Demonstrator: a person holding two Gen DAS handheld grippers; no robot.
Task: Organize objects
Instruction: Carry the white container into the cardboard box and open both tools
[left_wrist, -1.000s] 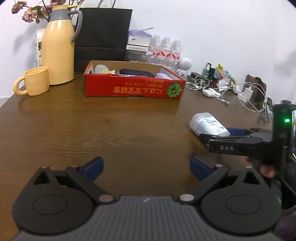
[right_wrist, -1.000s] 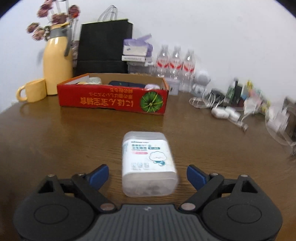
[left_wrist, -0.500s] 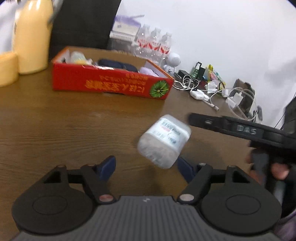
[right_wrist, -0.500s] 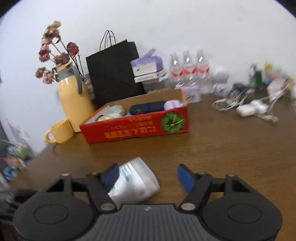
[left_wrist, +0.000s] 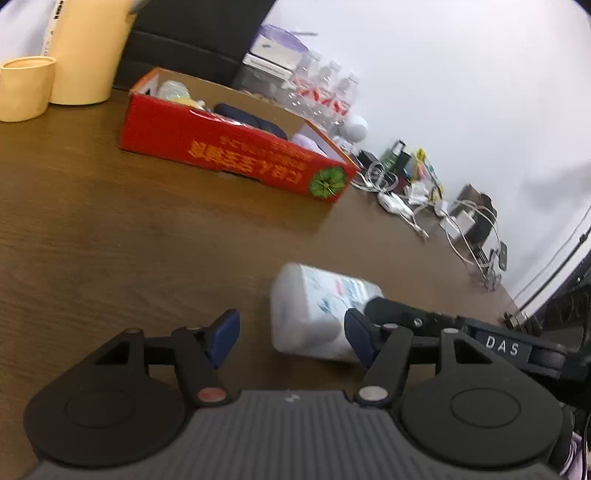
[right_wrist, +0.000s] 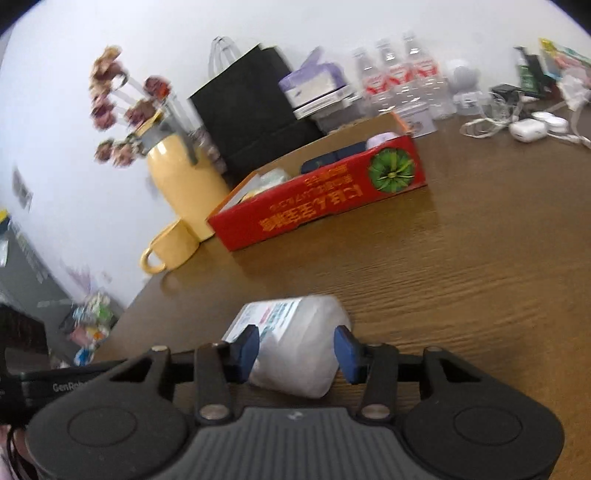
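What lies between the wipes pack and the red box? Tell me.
Only bare wooden table lies between the wipes pack and the red box, seen in the right wrist view.

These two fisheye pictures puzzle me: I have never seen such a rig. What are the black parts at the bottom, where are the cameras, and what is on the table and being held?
There is no robot here. A person holds a hand-held two-finger gripper in each hand, and each carries a camera looking forward along its blue-padded fingers. The black shapes at the bottom are that gripper's own body.

In the left wrist view, the left gripper is closing, with only its right pad beside the white tissue pack. In the right wrist view, the right gripper is closing around that same pack, its pads on both sides.

On the wooden table stand a red cardboard box with items inside, a yellow jug, a yellow mug, a black bag, water bottles and cables.
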